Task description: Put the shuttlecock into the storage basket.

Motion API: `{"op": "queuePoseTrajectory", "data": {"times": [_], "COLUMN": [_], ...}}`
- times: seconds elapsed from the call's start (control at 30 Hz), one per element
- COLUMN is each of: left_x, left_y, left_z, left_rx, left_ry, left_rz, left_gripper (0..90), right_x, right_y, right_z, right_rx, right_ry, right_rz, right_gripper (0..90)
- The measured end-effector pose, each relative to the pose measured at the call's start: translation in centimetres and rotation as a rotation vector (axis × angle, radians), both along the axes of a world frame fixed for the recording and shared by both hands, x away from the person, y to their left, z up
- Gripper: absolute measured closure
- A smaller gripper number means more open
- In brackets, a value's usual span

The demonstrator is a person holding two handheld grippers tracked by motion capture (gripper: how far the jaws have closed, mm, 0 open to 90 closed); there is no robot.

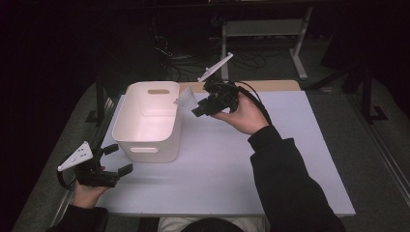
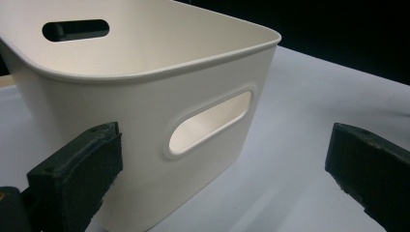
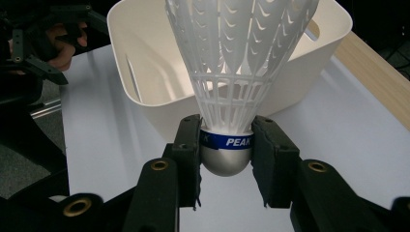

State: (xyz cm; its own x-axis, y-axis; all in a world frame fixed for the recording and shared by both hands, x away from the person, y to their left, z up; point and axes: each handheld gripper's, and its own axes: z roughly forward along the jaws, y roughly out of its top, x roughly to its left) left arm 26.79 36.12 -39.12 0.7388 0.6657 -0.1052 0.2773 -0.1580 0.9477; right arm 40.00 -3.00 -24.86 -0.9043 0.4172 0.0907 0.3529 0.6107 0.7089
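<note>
Carrying step: the right gripper (image 3: 226,145) holds a shuttlecock (image 3: 237,63) just right of the white bin (image 1: 126,121), at about rim height; judged, the drop into the bin is not yet made.
Right tool: jaws closed narrowly on the shuttlecock's base, one pad on each side of the blue band.
Left tool: the left gripper (image 1: 117,159) rests at the near left, jaws wide apart and empty, facing the bin's near handle slot.
Next move: probably a short shift left over the rim, then parting the jaws.
Shuttlecock look: white plastic lattice skirt, silver-grey rounded cap, blue band reading "PEAK".
Bin contents: seemingly none, though its floor is dim.
</note>
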Motion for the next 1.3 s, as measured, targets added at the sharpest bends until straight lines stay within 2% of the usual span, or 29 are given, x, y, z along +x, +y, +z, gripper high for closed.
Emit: {"op": "queuePoseTrajectory", "data": {"times": [0.87, 1.3], "left_x": [0.0, 0.0], "left_y": [0.0, 0.0], "left_z": [0.0, 0.0], "left_rx": [-0.001, -0.001], "left_ry": [0.0, 0.001], "left_rz": [0.002, 0.0], "left_gripper": [0.0, 0.0], "right_x": [0.6, 0.6], "right_y": [2.6, 3.8], "right_z": [-0.8, -1.3], "right_rx": [0.007, -0.012], "right_ry": [0.012, 0.011], "right_rz": [0.031, 0.058], "right_gripper": [64.0, 64.0]}}
